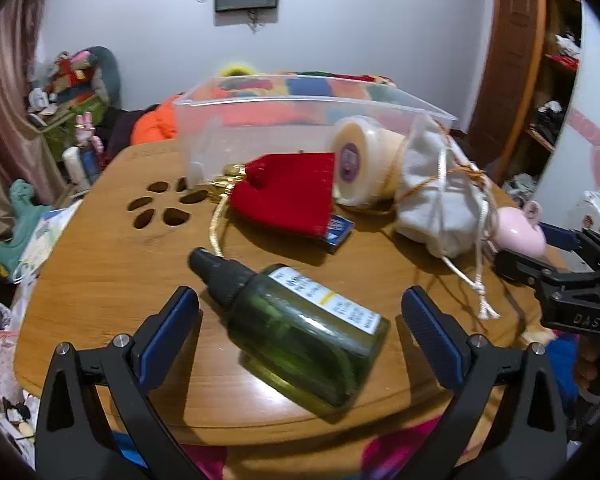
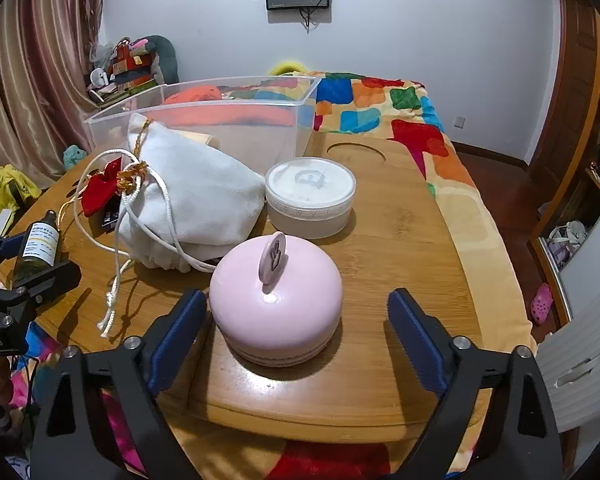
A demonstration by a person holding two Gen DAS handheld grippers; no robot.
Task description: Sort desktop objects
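A green bottle (image 1: 300, 336) with a black dropper cap lies on its side on the wooden table (image 1: 120, 280), between the wide fingers of my open left gripper (image 1: 300, 300), with both pads clear of it. In the right wrist view a pink round box (image 2: 276, 312) with a knob on its lid stands between the fingers of my open right gripper (image 2: 296, 296). The left pad is close beside the box and the right pad stands well off. A white drawstring bag (image 2: 196, 208) and a red pouch (image 1: 288, 196) lie behind.
A clear plastic bin (image 1: 260, 120) stands at the table's far edge. A cream tub (image 1: 360, 160) leans against it and a frosted round jar (image 2: 310, 200) stands right of the bag. A small blue box (image 1: 340, 232) lies under the pouch. A bed with a patchwork blanket (image 2: 380, 112) lies behind.
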